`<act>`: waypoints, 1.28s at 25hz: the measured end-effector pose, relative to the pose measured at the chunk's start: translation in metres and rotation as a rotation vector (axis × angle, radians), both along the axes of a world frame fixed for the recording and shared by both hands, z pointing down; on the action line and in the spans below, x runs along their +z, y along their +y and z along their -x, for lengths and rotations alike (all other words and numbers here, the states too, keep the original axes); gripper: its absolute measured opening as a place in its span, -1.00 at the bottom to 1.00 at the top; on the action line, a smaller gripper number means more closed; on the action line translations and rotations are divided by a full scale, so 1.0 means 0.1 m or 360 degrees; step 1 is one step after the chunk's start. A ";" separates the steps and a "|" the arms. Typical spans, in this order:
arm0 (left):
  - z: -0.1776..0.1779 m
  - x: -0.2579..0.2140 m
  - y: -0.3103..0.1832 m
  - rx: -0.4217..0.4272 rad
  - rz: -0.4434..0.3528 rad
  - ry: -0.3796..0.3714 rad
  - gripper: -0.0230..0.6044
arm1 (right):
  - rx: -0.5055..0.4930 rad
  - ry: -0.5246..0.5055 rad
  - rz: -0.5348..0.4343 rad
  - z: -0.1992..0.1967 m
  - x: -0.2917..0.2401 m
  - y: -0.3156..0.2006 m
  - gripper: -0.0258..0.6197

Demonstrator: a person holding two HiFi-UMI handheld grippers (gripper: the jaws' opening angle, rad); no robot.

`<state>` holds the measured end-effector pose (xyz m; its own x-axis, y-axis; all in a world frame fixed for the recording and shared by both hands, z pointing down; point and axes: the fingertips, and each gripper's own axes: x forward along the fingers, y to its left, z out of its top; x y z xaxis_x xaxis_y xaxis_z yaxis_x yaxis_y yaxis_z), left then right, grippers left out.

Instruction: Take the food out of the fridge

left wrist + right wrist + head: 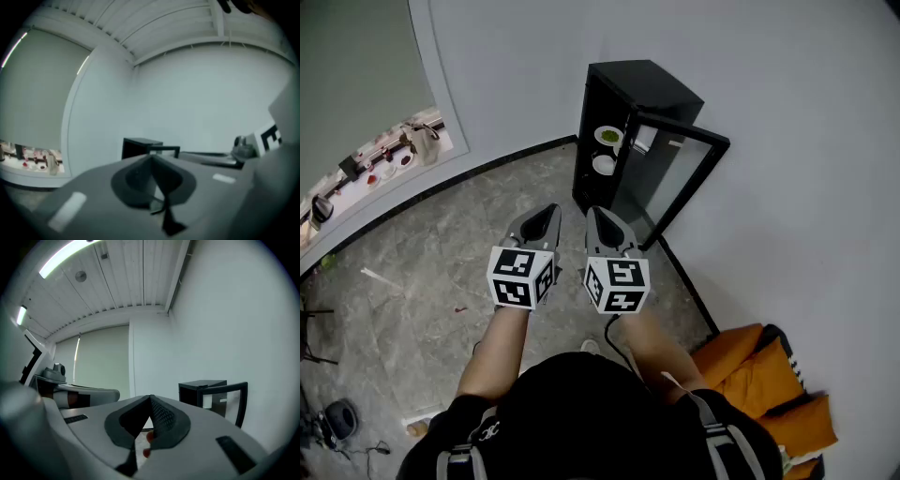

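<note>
Barely begun: fridge (649, 86) open, food (608, 137) inside, left gripper (549, 214) and right gripper (593, 216) short of it, jaws shut, empty.

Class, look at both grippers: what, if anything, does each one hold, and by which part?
Nothing is held. The left gripper and the right gripper both have their jaws shut together, empty, short of the open fridge.
</note>
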<state>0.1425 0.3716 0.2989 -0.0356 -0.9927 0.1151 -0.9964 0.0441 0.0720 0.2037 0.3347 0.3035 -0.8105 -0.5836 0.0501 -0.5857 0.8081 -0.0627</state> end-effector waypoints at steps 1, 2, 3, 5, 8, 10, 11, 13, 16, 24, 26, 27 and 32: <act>0.00 0.00 -0.03 -0.0002 0.0000 -0.0003 -0.92 | 0.0008 0.0001 -0.0013 -0.01 0.00 -0.02 -0.93; -0.01 0.01 -0.06 -0.0005 0.0001 -0.0005 -0.92 | 0.0015 -0.0001 -0.0023 -0.03 0.00 -0.05 -0.93; -0.01 0.01 -0.10 -0.0009 0.0002 -0.0003 -0.92 | 0.0017 -0.0006 -0.0027 -0.04 0.00 -0.07 -0.93; -0.02 0.01 -0.17 -0.0016 0.0002 0.0010 -0.92 | 0.0008 -0.0025 -0.0023 -0.06 -0.01 -0.13 -0.93; -0.05 0.00 -0.31 -0.0008 -0.0009 0.0012 -0.92 | -0.0031 -0.0040 -0.0012 -0.07 0.00 -0.23 -0.93; -0.09 0.03 -0.44 0.0015 -0.0009 0.0010 -0.92 | -0.0054 -0.0048 0.0002 -0.07 0.02 -0.33 -0.93; -0.11 0.06 -0.51 0.0021 -0.0004 0.0010 -0.92 | -0.0059 -0.0050 0.0011 -0.08 0.04 -0.39 -0.93; -0.14 0.11 -0.65 0.0019 0.0011 0.0001 -0.92 | -0.0057 -0.0043 0.0019 -0.10 0.09 -0.52 -0.93; -0.15 0.14 -0.86 -0.0001 0.0024 -0.0020 -0.92 | -0.0039 -0.0001 -0.0040 -0.13 0.13 -0.71 -0.93; -0.09 0.20 -1.37 -0.0061 0.0015 -0.0021 -0.92 | -0.0079 0.0019 -0.0020 -0.11 0.23 -1.22 -0.93; -0.03 0.29 -1.49 -0.0050 0.0030 0.0019 -0.92 | -0.0077 0.0020 0.0005 -0.06 0.30 -1.34 -0.93; 0.01 0.34 -1.55 -0.0045 0.0040 0.0031 -0.92 | -0.0072 0.0025 0.0003 -0.03 0.33 -1.40 -0.93; 0.32 0.50 -1.91 -0.0056 0.0065 0.0045 -0.92 | -0.0063 0.0064 -0.0015 0.25 0.45 -1.73 -0.93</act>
<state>0.1107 0.1805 0.3491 -0.0666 -0.9853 0.1571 -0.9918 0.0825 0.0974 0.1789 0.1613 0.3483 -0.8305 -0.5516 0.0777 -0.5550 0.8312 -0.0321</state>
